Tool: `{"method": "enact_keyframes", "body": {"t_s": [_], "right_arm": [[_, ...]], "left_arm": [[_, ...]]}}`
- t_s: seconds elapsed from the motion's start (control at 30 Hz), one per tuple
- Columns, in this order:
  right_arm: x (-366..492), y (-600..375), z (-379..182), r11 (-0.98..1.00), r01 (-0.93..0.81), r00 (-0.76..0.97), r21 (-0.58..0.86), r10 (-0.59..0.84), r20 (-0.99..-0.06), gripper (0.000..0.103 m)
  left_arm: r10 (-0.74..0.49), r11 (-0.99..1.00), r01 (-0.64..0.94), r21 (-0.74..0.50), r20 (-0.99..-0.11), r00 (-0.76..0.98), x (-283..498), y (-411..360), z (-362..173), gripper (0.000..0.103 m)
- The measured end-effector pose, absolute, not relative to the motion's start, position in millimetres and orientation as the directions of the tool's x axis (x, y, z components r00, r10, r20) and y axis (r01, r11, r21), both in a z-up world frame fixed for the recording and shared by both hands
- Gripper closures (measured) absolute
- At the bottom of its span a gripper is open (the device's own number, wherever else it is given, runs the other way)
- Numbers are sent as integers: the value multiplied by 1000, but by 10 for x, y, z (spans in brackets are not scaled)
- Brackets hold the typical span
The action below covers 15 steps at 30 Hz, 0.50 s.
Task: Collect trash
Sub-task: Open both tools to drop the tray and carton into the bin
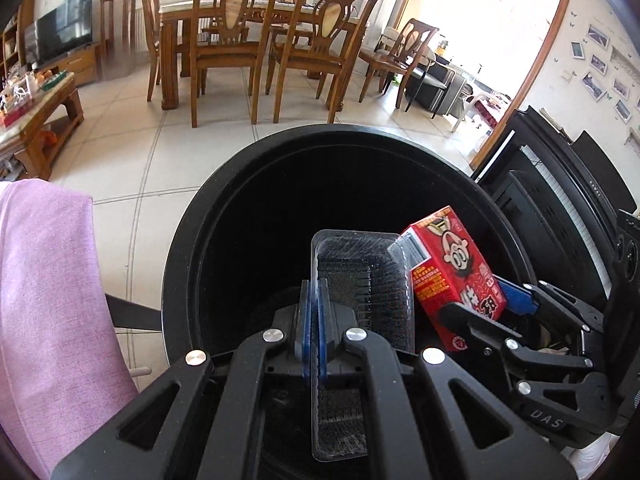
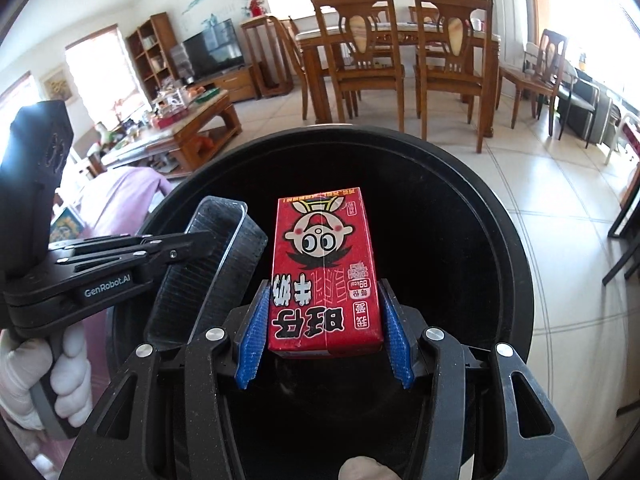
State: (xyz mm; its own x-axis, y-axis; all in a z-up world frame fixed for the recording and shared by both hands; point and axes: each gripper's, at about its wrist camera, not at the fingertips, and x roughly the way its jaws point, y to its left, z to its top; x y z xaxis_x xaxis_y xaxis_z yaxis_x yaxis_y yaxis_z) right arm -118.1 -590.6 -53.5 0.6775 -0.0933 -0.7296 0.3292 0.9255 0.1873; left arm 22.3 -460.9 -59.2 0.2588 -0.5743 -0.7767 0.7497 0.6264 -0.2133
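Tiles (image 1: 168, 152), dining chairs (image 1: 224, 44), black bin (image 1: 224, 216)

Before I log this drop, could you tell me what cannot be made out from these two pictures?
- Bottom of the bin: black in both views, so any contents are hidden.
- Far side of the carton: hidden in both views.
- Tray: near end cut off by the left gripper in the left view.
- Right gripper: far finger behind the carton in the left view.
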Motion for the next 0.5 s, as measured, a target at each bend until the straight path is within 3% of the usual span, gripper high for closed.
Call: {"method": "enact_keyframes", "body": {"t_s": [0.5], "right_arm": [[-1189,-5839,-520,928,333,681,169,-113,-723,50]], "left_arm": [[-560,628,761,-166,-775,293,144,-4612,-562,97]]}}
